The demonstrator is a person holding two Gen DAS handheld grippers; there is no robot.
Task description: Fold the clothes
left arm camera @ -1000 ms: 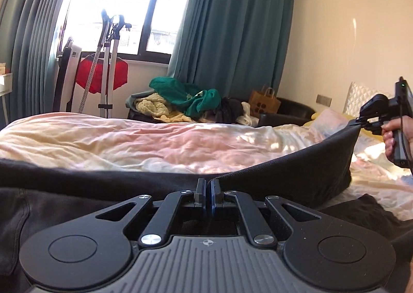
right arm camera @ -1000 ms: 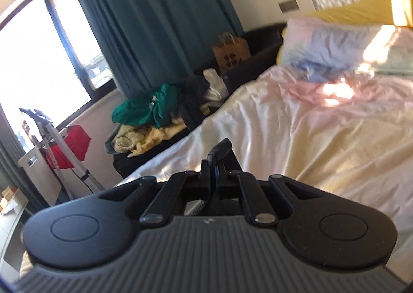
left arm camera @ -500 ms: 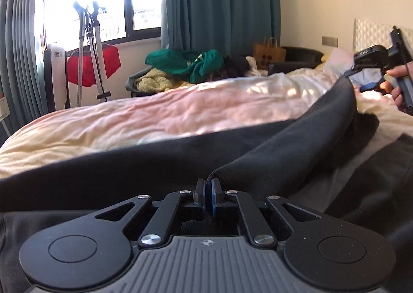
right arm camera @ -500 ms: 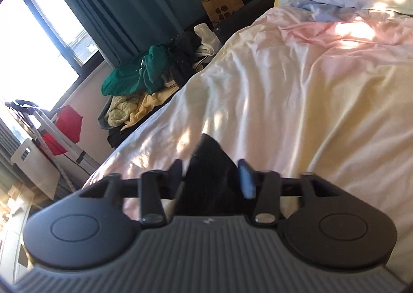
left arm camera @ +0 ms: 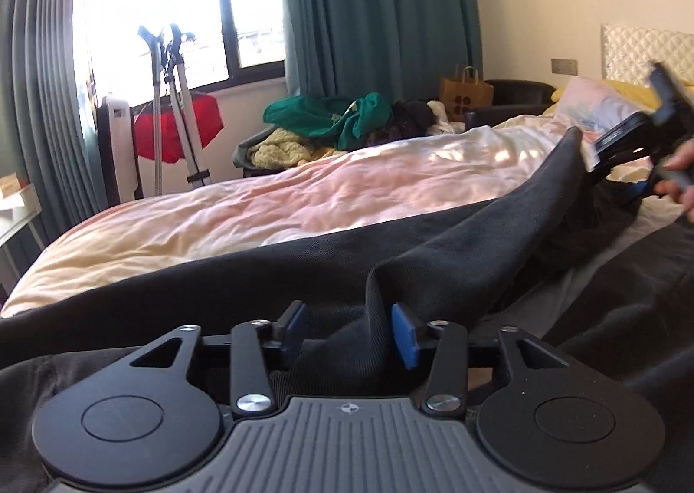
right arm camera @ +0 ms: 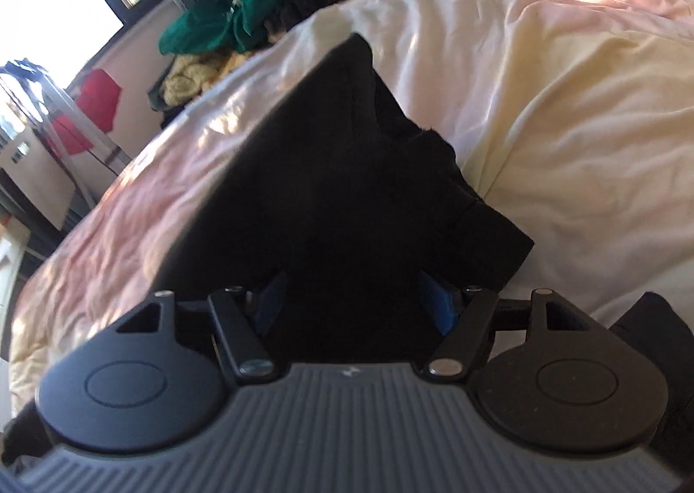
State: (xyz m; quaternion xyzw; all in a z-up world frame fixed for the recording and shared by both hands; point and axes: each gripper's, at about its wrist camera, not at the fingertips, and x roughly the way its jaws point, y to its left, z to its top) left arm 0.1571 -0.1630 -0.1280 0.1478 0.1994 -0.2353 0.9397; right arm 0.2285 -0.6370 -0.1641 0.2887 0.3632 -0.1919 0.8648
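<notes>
Blown-out window (left arm camera: pixel 182 11) glare, fisheye-warped edges

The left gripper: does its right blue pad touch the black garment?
Touching. The left wrist view shows the black garment fold resting against the right pad of the open left gripper.

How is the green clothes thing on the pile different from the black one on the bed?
The green garment is bright green and bunched up on a heap beside the bed; the black garment is dark and stretched out long across the bed. Nothing touches the green garment, while the black garment runs between the open fingers of the left hand-held gripper. Both are soft, creased cloth.
</notes>
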